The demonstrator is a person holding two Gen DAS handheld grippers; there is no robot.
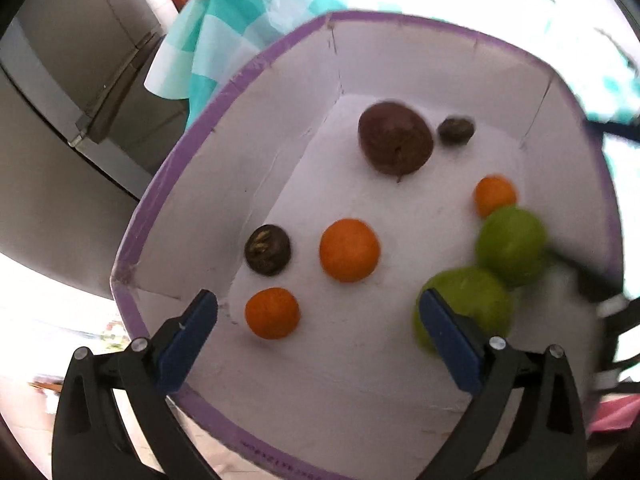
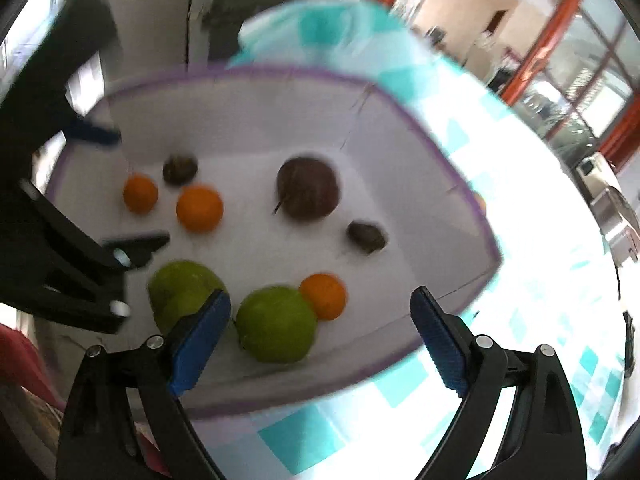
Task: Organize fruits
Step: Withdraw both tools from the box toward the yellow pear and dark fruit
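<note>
Sitting loose on the white floor of the box (image 1: 224, 92): three oranges, two green fruits, one big brown fruit, two small dark ones. Big brown fruit (image 1: 395, 138) towards the far wall, a small dark fruit (image 1: 456, 131) just beside it. Another dark fruit (image 1: 267, 250) close to the left wall, apart from the middle orange (image 1: 349, 250). Near orange (image 1: 272, 313) lying between the blue pads of the left gripper (image 1: 318, 312), touched by neither. Third orange (image 1: 495, 195) touching a green fruit (image 1: 511, 245), which presses against the second green fruit (image 1: 464, 304) behind the right-hand pad.

Spread wide, left jaws, nothing pinched. Same on the right gripper (image 2: 320, 312): jaws wide apart, a green fruit and an orange lying below the gap, pads clear of both.

Purple tape running round the box rim, white walls flaring outward. Underneath, a teal-and-white checked cloth (image 2: 500, 364), hanging over the far table edge in the left view. Beyond, a grey fridge (image 1: 80, 92) in the left view; red-framed glazing (image 2: 560, 60) and a bright room in the right view. Right view blurred, edges soft.
</note>
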